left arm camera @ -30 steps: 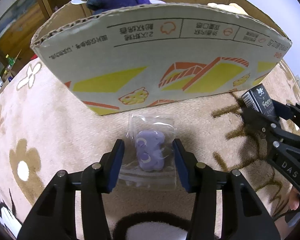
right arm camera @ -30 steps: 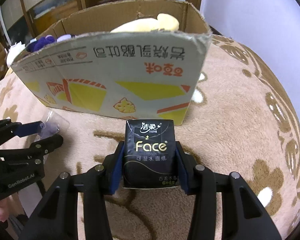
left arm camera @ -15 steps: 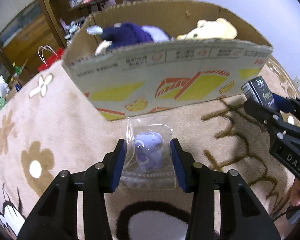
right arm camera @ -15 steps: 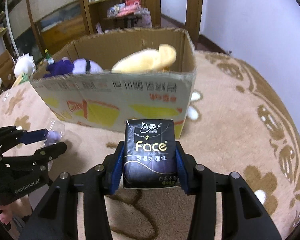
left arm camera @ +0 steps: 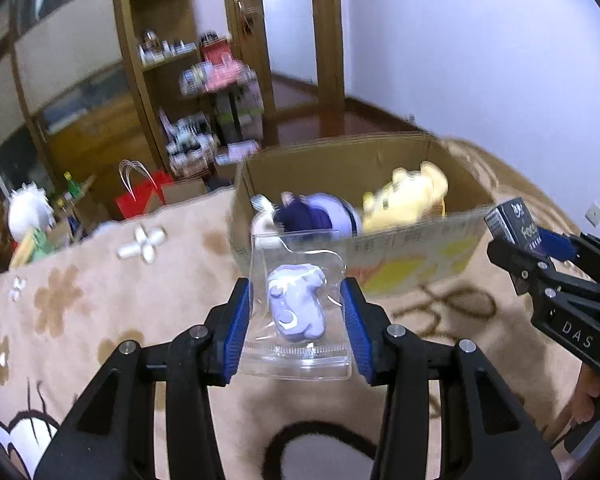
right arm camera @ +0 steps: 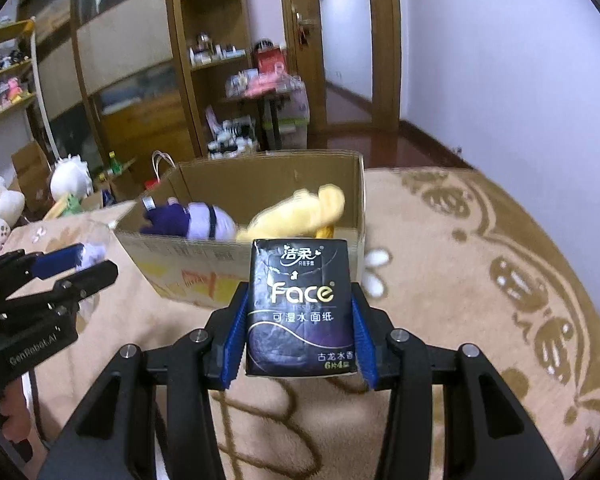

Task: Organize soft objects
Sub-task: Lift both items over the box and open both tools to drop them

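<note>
shelf clutter [left arm camera: 216, 80] blurred; yellow plush [right arm camera: 300, 216] partly hidden behind tissue pack [right arm camera: 302, 308]

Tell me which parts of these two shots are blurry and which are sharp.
Left wrist view: the bag and left gripper are sharp; the box, plush toys and shelves smear with motion blur. Right wrist view: the tissue pack in the right gripper reads crisply; the yellow plush and background are blurred, edges fisheye-bent.
</note>
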The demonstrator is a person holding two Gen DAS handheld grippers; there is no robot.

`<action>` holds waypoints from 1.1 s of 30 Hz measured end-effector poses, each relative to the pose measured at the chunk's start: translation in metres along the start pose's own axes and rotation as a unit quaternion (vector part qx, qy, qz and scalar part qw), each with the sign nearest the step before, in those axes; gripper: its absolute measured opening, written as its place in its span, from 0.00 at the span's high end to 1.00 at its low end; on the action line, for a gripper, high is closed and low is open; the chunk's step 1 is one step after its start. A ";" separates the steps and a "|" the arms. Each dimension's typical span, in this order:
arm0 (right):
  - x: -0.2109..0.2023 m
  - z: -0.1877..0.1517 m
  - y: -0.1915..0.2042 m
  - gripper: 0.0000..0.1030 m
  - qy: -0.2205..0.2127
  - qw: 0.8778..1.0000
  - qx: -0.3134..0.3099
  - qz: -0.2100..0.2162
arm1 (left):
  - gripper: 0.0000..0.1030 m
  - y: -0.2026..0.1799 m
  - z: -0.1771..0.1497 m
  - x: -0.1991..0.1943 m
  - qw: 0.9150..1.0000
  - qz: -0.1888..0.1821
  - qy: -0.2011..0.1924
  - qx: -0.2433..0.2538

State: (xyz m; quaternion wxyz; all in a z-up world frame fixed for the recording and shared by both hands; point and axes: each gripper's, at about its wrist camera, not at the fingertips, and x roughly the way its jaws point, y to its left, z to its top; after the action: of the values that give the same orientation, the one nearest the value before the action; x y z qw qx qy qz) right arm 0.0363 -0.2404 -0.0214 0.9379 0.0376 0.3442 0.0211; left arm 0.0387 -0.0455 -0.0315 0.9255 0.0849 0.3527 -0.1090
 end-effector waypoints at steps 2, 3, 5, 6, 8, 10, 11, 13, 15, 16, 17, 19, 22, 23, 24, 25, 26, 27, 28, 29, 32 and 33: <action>-0.003 0.008 0.002 0.52 -0.014 1.000 -0.001 0.000 | 0.58 0.001 0.010 -0.008 1.000 0.002 -0.022 -0.001; -0.005 0.010 0.001 0.52 -0.018 1.000 -0.002 0.001 | 0.58 0.007 0.016 -0.007 1.000 0.003 -0.028 -0.002; -0.010 0.016 0.001 0.52 -0.029 1.000 -0.003 0.000 | 0.57 0.008 0.020 -0.009 0.999 0.007 -0.043 0.001; -0.012 0.018 0.001 0.52 -0.034 0.999 -0.003 -0.001 | 0.57 0.013 0.021 -0.008 0.999 0.008 -0.048 0.002; -0.013 0.024 -0.001 0.52 -0.043 0.999 -0.002 0.000 | 0.57 0.015 0.026 -0.009 0.998 0.008 -0.058 0.003; -0.013 0.030 -0.002 0.52 -0.050 0.999 -0.001 0.001 | 0.57 0.016 0.031 -0.009 0.998 0.007 -0.065 0.002; -0.013 0.032 -0.002 0.52 -0.053 0.999 -0.003 0.001 | 0.57 0.017 0.034 -0.009 0.997 0.006 -0.072 0.001; -0.012 0.037 -0.002 0.52 -0.060 0.998 -0.006 -0.001 | 0.57 0.017 0.039 -0.008 0.997 0.007 -0.082 0.001; -0.010 0.040 -0.002 0.52 -0.063 0.998 -0.008 -0.001 | 0.57 0.019 0.044 -0.006 0.996 0.005 -0.093 0.000; -0.009 0.043 -0.002 0.52 -0.066 0.998 -0.009 0.000 | 0.57 0.019 0.047 -0.004 0.995 0.005 -0.097 -0.001; -0.007 0.045 -0.001 0.52 -0.067 0.998 -0.010 0.001 | 0.57 0.020 0.050 -0.003 0.995 0.004 -0.099 -0.001; -0.003 0.048 -0.001 0.52 -0.072 0.997 -0.014 0.001 | 0.57 0.021 0.056 0.000 0.994 0.004 -0.105 -0.002; 0.003 0.055 -0.001 0.52 -0.077 0.997 -0.016 0.004 | 0.57 0.022 0.064 0.006 0.994 0.005 -0.112 0.002; 0.006 0.057 -0.001 0.52 -0.078 0.997 -0.016 0.006 | 0.57 0.022 0.066 0.009 0.994 0.006 -0.113 0.004; 0.009 0.060 -0.001 0.52 -0.079 0.997 -0.017 0.006 | 0.57 0.022 0.068 0.011 0.994 0.007 -0.112 0.006; 0.012 0.061 -0.001 0.52 -0.080 0.997 -0.017 0.007 | 0.57 0.022 0.070 0.015 0.994 0.009 -0.112 0.008; 0.014 0.063 0.000 0.52 -0.081 0.997 -0.017 0.008 | 0.57 0.022 0.070 0.018 0.994 0.011 -0.111 0.009; 0.018 0.065 0.000 0.52 -0.082 0.996 -0.018 0.008 | 0.57 0.022 0.071 0.022 0.994 0.010 -0.109 0.010; 0.021 0.066 0.000 0.52 -0.082 0.996 -0.018 0.010 | 0.57 0.023 0.072 0.026 0.994 0.008 -0.106 0.010; 0.021 0.066 0.000 0.52 -0.080 0.997 -0.016 0.011 | 0.57 0.022 0.073 0.029 0.995 0.006 -0.104 0.009; 0.033 0.071 -0.001 0.52 -0.076 0.997 -0.013 0.016 | 0.57 0.021 0.076 0.038 0.995 0.000 -0.097 0.008; 0.037 0.072 -0.002 0.52 -0.074 0.997 -0.011 0.018 | 0.56 0.021 0.075 0.040 0.995 -0.001 -0.096 0.008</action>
State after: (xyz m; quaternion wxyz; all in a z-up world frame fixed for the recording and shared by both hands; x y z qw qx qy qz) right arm 0.1110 -0.2435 0.0092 0.9607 0.0350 0.2725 0.0386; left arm 0.1211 -0.0489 -0.0013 0.9542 0.0809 0.2619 -0.1200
